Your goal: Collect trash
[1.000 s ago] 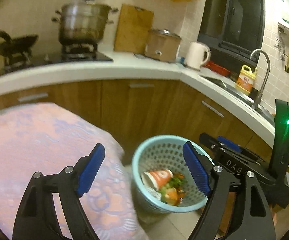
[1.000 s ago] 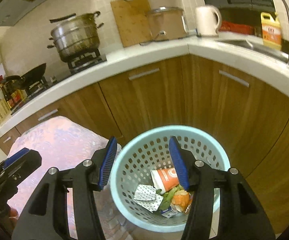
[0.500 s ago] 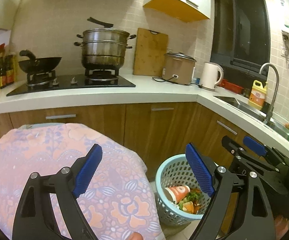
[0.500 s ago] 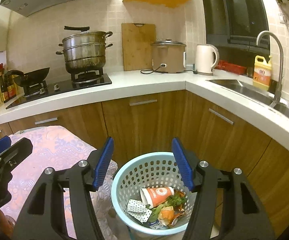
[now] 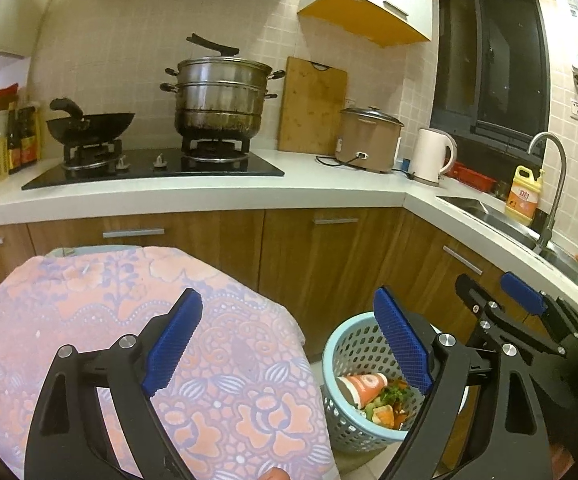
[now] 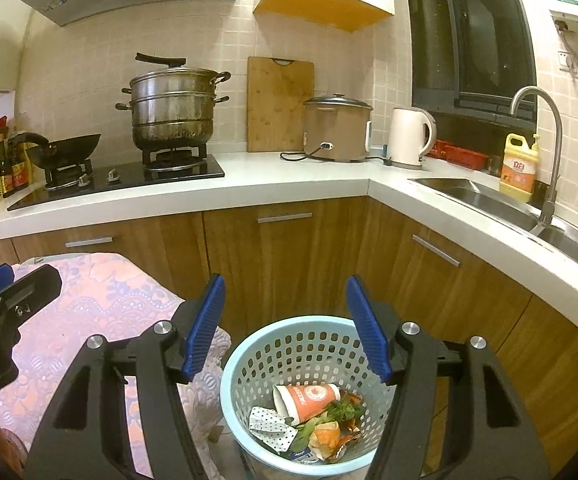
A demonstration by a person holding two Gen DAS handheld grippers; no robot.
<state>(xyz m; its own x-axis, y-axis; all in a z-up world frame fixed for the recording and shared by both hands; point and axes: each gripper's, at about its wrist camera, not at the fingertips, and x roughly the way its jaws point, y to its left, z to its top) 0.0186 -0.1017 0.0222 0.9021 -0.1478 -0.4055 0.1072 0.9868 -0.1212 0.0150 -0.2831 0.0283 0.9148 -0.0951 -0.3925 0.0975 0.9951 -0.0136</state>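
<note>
A light blue perforated waste basket (image 6: 309, 344) stands on the floor by the corner cabinets; it also shows in the left wrist view (image 5: 349, 356). In it lie an orange paper cup (image 6: 307, 398), a dotted wrapper (image 6: 271, 426), green scraps and orange peel (image 6: 327, 438). My right gripper (image 6: 287, 328) is open and empty, above and behind the basket. My left gripper (image 5: 289, 344) is open and empty, over the edge of the pink floral cloth (image 5: 89, 320). The right gripper also shows in the left wrist view (image 5: 501, 304).
The cloth-covered table (image 6: 89, 320) stands left of the basket. Wooden cabinets (image 6: 285, 256) run under a white L-shaped counter (image 6: 289, 184) with a stove, steamer pot (image 6: 173, 116), wok, cutting board, rice cooker, kettle, sink (image 6: 489, 200) and detergent bottle.
Both grippers have risen and pulled back from the basket, and both views tilted up. The basket sits lower and smaller in view. Both grippers stay open and empty.
</note>
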